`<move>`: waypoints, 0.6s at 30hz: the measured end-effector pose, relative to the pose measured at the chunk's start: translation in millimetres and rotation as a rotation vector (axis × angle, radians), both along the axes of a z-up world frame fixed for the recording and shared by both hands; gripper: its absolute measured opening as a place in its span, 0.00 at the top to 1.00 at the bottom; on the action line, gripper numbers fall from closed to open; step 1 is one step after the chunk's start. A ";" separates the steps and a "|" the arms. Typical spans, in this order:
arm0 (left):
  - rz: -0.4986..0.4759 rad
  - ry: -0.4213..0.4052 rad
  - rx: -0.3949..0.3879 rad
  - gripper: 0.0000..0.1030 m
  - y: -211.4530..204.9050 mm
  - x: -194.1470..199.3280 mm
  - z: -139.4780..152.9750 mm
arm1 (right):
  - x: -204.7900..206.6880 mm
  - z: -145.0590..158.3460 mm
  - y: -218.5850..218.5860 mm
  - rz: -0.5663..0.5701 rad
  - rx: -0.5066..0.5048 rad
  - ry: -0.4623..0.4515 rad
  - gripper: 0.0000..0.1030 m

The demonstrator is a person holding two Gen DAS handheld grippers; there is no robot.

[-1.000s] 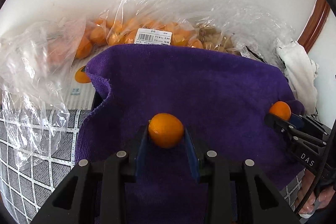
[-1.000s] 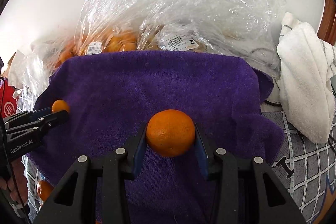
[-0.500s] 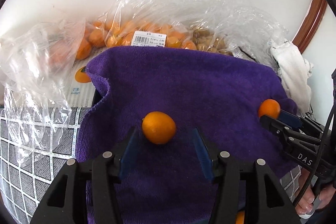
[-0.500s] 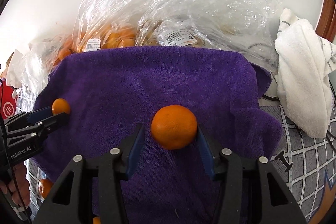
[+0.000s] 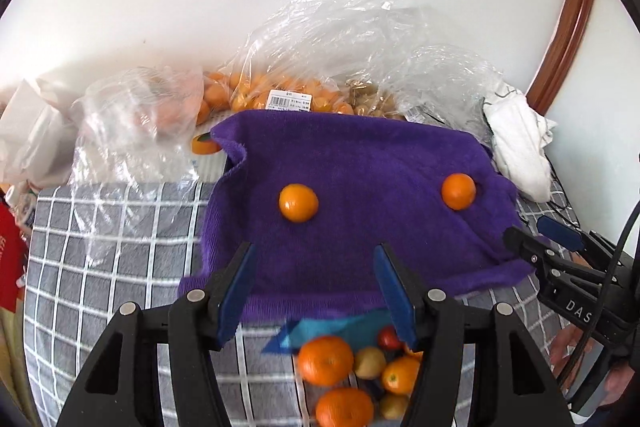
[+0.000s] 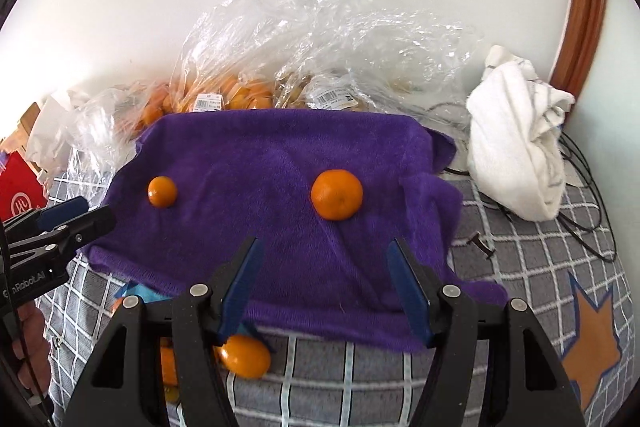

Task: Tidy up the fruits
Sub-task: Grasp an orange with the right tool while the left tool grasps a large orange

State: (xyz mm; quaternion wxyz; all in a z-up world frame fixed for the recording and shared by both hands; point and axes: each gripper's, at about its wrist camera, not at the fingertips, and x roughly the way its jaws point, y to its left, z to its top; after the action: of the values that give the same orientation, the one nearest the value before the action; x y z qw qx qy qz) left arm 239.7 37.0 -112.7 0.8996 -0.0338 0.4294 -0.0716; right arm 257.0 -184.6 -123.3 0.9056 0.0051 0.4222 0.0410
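Both your grippers hang empty, fingers spread wide: left gripper [image 5: 314, 285], right gripper [image 6: 324, 281]. Small orange [image 5: 298, 203] and larger mandarin [image 6: 337, 194] sit well apart on the purple towel [image 6: 280, 147]. Placement looks finished. Next: reach for the loose fruit pile [image 5: 352, 367] just below the towel's near edge.

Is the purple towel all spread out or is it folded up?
Spread out. The purple towel lies open in one layer over the checked cloth, edges a bit rumpled, with two oranges sitting apart on top.
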 end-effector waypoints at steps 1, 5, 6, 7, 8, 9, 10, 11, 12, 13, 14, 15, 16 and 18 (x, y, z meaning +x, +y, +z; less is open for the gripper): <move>0.003 -0.007 0.004 0.43 0.9 -8.0 2.1 | -6.7 2.9 -0.4 -0.002 0.000 -0.012 0.37; 0.015 -0.031 0.028 0.43 4.1 -39.1 7.5 | -32.4 11.2 -0.3 0.002 0.001 -0.020 0.37; 0.014 -0.029 0.021 0.43 5.9 -45.9 7.9 | -39.2 12.1 -0.2 0.014 0.012 -0.013 0.37; 0.015 -0.030 0.015 0.43 7.2 -52.3 8.3 | -45.3 12.8 -0.3 0.023 0.017 -0.011 0.37; 0.023 -0.036 0.016 0.43 9.3 -59.6 9.2 | -51.4 13.0 0.0 0.030 0.019 -0.010 0.37; 0.037 -0.047 0.028 0.43 11.8 -66.7 10.3 | -56.9 12.8 0.4 0.036 0.019 -0.009 0.37; 0.044 -0.057 0.043 0.43 13.2 -73.3 11.5 | -63.0 12.6 0.8 0.042 0.019 -0.007 0.37; 0.045 -0.063 0.053 0.43 14.1 -79.0 11.8 | -67.7 11.7 2.1 0.048 0.024 -0.007 0.37; 0.046 -0.067 0.058 0.43 16.6 -85.0 12.3 | -72.3 11.0 2.1 0.053 0.031 -0.006 0.37; 0.049 -0.068 0.060 0.43 18.1 -89.5 12.3 | -76.7 9.5 1.7 0.055 0.041 0.000 0.37; 0.052 -0.066 0.059 0.43 20.5 -93.6 11.9 | -80.3 8.0 1.9 0.057 0.049 0.005 0.37; 0.055 -0.060 0.057 0.43 22.5 -97.1 10.7 | -83.5 5.7 1.6 0.057 0.057 0.011 0.37; 0.059 -0.048 0.058 0.43 24.7 -100.7 9.0 | -85.9 3.2 1.1 0.052 0.059 0.018 0.37; 0.063 -0.037 0.061 0.43 28.9 -106.6 5.6 | -89.4 -3.0 0.4 0.042 0.063 0.031 0.37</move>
State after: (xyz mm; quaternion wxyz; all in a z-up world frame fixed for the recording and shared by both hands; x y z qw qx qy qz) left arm 133.1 65.9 -107.1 0.9099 -0.0184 0.4134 -0.0305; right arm 167.6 -184.2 -126.4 0.8973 0.0256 0.4346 0.0734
